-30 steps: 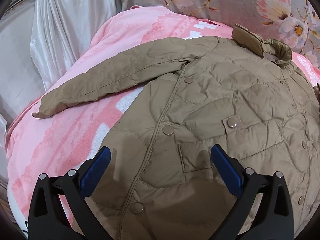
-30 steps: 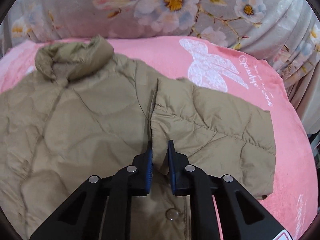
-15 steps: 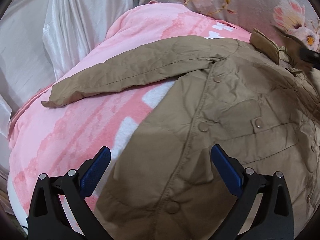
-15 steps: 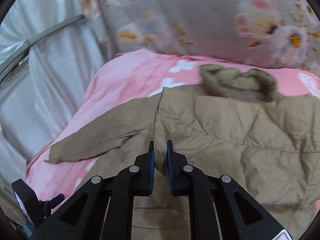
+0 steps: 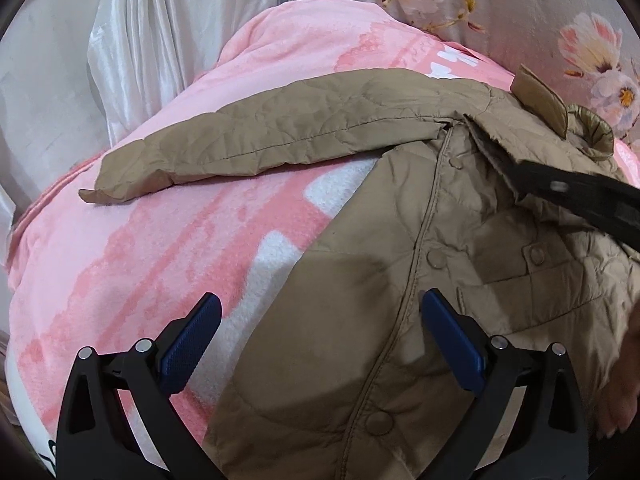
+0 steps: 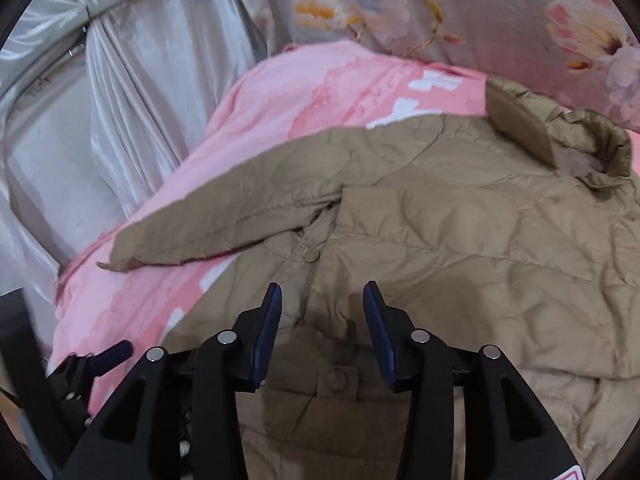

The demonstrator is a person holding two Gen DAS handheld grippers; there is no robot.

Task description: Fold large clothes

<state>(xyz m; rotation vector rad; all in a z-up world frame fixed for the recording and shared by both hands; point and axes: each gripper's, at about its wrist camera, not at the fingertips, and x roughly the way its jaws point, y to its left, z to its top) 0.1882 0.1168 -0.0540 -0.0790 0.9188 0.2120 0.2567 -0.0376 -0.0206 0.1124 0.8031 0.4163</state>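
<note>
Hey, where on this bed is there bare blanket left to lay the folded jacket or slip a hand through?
Bare pink blanket lies below the outstretched sleeve, left of the jacket body, reaching the left gripper. A second strip runs above the sleeve, up to the floral curtain. Right of that, the jacket covers everything, with the right gripper open above it.

left: bare blanket (image 5: 168, 264) | ahead: jacket (image 5: 360, 320), curtain (image 5: 168, 40)

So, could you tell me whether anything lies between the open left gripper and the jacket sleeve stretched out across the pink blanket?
Nothing visible does. Between the left gripper and the sleeve lie only bare pink blanket and the jacket's own front panel.
</note>
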